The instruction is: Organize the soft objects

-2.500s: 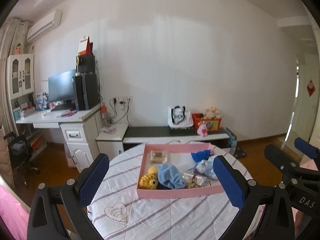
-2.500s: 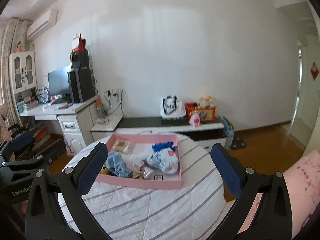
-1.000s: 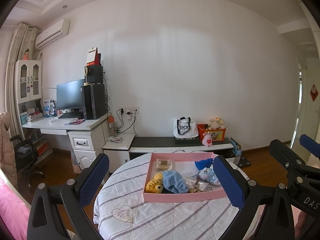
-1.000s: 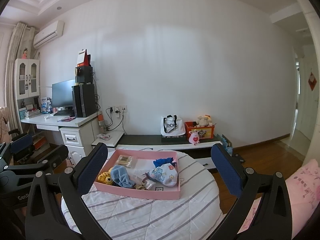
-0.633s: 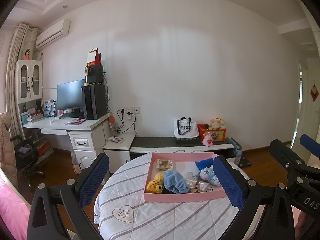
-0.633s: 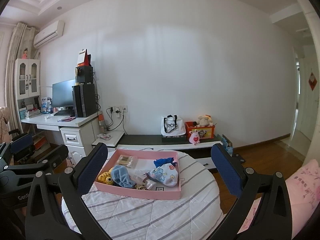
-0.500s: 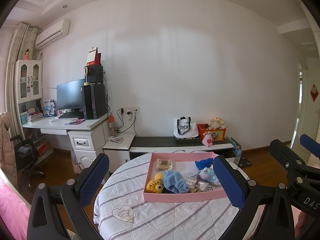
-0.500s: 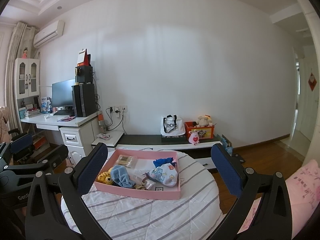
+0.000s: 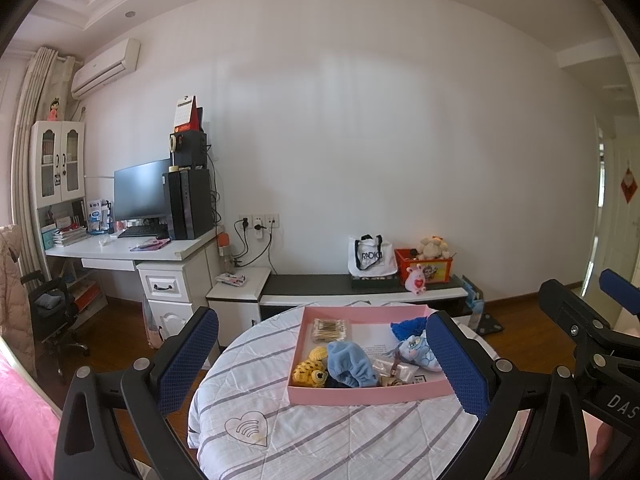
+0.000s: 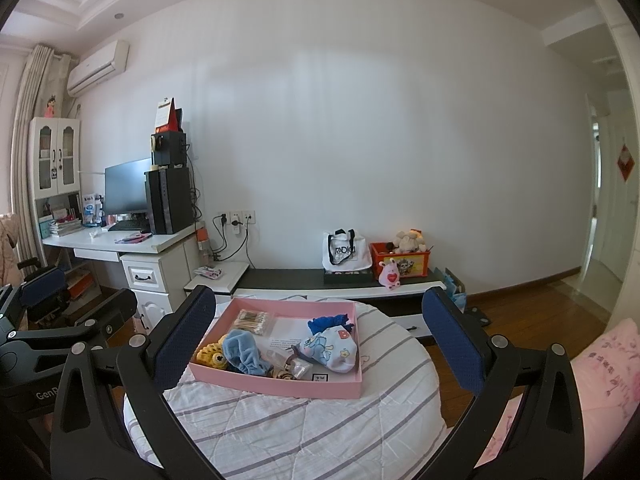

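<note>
A pink tray [image 9: 372,397] [image 10: 280,384] sits on a round table with a striped white quilt [image 9: 320,436] [image 10: 280,428]. In the tray lie a yellow crochet toy [image 9: 307,374] [image 10: 211,354], a light blue fluffy cloth [image 9: 349,364] [image 10: 242,352], a white and blue printed pouch [image 9: 416,354] [image 10: 332,348], a dark blue knitted piece [image 9: 408,325] [image 10: 328,322] and a pack of cotton swabs [image 9: 329,329] [image 10: 254,322]. My left gripper [image 9: 320,364] and right gripper [image 10: 316,344] are both open and empty, held back from the tray.
A white desk [image 9: 132,250] with a monitor and computer tower stands at the left. A low cabinet [image 9: 360,290] against the wall carries a white bag and an orange toy box. An office chair [image 9: 52,312] is at far left. Pink bedding [image 10: 600,360] lies at the right.
Since 2.5 s ago both grippers pulled back and tilted up, so the tray looks smaller and lower. Over the last second nothing has visibly moved.
</note>
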`<state>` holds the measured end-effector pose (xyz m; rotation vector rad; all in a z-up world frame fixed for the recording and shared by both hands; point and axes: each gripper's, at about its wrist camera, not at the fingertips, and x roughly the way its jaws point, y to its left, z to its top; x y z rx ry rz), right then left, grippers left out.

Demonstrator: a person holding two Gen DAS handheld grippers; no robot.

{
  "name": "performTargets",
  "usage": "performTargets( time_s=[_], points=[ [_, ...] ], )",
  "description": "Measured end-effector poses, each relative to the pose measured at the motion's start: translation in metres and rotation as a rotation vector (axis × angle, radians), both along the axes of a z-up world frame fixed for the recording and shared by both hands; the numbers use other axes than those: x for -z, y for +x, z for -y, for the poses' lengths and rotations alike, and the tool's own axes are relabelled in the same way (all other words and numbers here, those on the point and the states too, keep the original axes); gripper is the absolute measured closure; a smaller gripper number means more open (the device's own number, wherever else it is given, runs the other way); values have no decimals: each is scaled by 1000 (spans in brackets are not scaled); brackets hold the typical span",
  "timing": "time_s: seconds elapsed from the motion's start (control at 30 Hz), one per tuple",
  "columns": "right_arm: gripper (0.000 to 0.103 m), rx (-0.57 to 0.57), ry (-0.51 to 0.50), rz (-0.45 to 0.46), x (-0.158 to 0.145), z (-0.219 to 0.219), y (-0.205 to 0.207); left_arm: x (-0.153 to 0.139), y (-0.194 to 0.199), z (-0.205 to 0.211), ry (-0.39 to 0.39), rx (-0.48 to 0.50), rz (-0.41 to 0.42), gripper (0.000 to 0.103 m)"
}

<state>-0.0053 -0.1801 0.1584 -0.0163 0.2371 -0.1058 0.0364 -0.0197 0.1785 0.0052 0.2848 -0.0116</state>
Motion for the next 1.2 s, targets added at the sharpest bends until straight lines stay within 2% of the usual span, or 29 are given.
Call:
performTargets(
  time_s=[1.2],
  points=[
    [0,-5,-2,3,0,2,-2,3,-2,-1,-9,-1,11,0]
  ],
)
